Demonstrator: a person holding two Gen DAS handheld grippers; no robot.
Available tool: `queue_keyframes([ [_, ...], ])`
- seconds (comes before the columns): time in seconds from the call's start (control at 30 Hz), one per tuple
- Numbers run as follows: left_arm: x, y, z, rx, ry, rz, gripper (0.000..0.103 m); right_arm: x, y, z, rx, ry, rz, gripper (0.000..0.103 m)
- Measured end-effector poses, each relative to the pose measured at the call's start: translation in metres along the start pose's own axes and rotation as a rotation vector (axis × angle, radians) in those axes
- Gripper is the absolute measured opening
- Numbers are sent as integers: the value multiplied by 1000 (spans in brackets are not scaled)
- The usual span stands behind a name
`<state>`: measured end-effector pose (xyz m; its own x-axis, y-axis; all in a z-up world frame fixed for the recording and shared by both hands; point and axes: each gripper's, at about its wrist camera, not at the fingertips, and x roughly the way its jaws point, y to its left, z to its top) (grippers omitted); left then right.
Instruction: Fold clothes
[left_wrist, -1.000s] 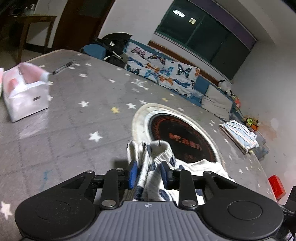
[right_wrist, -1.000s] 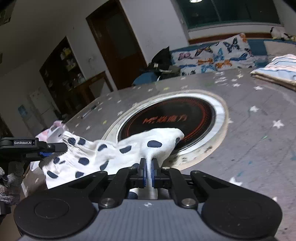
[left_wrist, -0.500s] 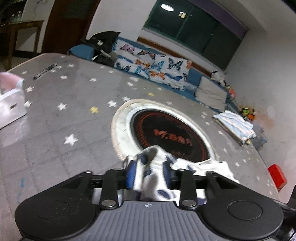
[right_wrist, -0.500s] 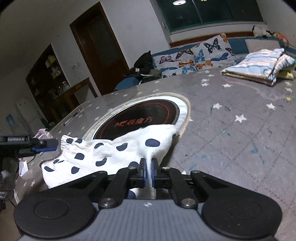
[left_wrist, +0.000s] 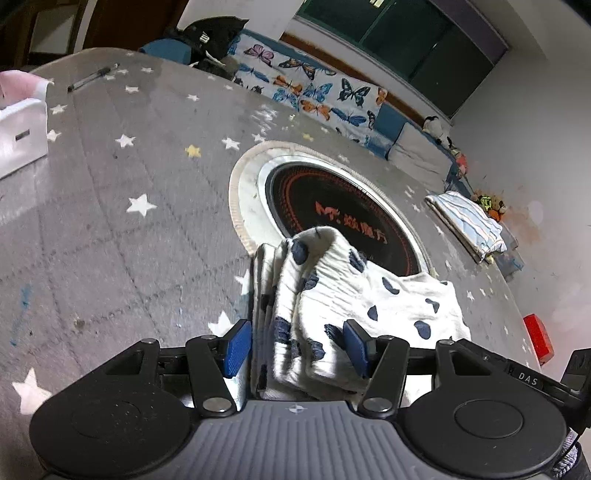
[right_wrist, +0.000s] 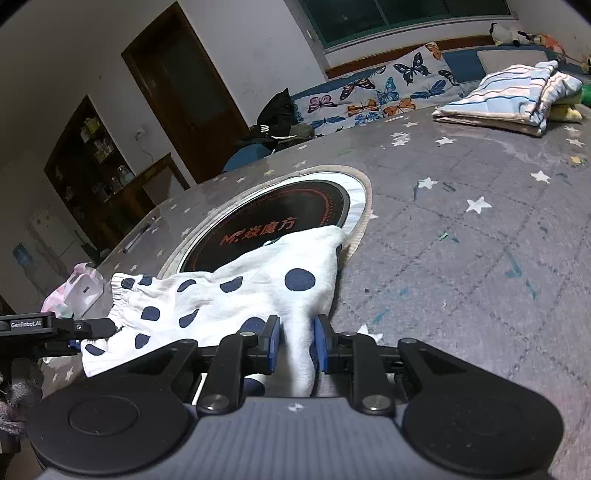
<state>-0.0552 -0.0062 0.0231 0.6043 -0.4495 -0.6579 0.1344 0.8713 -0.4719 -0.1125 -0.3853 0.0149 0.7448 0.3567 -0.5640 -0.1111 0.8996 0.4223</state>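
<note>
White polka-dot garment (right_wrist: 229, 295) lies on the star-print table (right_wrist: 480, 240), partly over the round inset hob (left_wrist: 332, 206). Release step: left gripper (left_wrist: 295, 347) and right gripper (right_wrist: 295, 341) jaws opening, cloth between, apparently unpinched. Next: withdraw both cleanly without dragging the fold.

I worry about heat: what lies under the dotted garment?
The dotted garment covers the near rim of the round cooktop and the starred tablecloth; anything else beneath is hidden.
</note>
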Motion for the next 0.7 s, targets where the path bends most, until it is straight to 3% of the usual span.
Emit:
queue_keyframes([
  [0.17, 2, -2, 1, 24, 29, -19, 55, 5, 1, 2, -5, 6, 4, 20],
  [0.23, 4, -2, 1, 28, 39, -34, 46, 7, 2, 2, -10, 9, 8, 20],
  [0.3, 2, -2, 2, 20, 30, -39, 35, 6, 2, 2, -5, 0, 4, 8],
  [0.37, -2, -4, 3, 16, 17, -55, 30, 3, 2, 3, 0, -14, 3, 5],
  [0.7, 7, -56, 24, 95, 4, -135, 26, -25, -3, 23, -20, -126, -51, 4],
])
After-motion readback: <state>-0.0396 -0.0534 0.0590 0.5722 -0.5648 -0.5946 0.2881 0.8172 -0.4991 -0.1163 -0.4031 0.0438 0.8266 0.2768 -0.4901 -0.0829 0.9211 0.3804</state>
